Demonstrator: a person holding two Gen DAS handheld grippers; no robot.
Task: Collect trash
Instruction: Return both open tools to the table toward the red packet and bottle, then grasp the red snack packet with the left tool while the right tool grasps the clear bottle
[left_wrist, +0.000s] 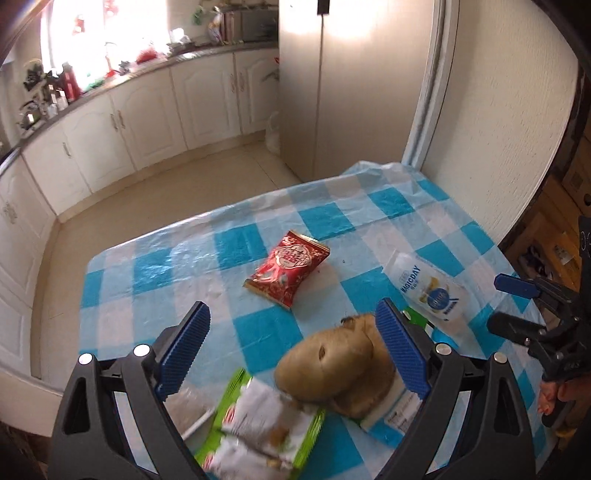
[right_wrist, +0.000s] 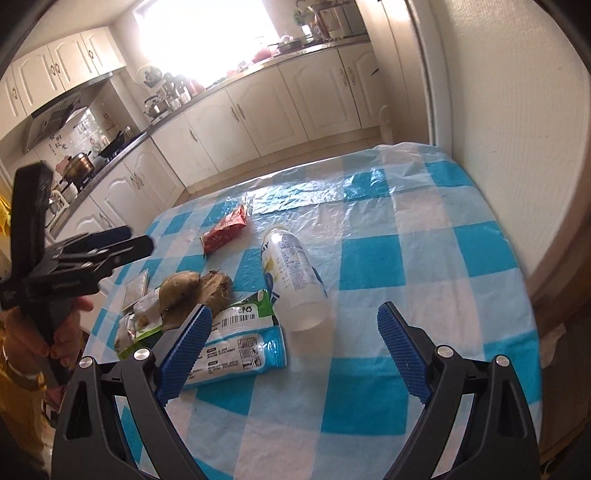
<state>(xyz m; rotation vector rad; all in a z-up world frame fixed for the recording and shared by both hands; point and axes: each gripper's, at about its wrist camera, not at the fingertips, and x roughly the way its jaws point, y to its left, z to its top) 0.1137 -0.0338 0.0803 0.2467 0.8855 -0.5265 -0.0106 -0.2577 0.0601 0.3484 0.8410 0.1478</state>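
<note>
Right wrist: toppled bottle (right_wrist: 291, 275), contents unclear

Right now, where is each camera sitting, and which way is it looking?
Left wrist: rides the left gripper, looking forward and down at the brown root, with its own open fingers and the right gripper showing.
Right wrist: rides the right gripper, looking at the plastic bottle, with its open fingers, the left gripper and a hand showing.
Shared: the red snack packet, bottle, root and checked tablecloth.
</note>
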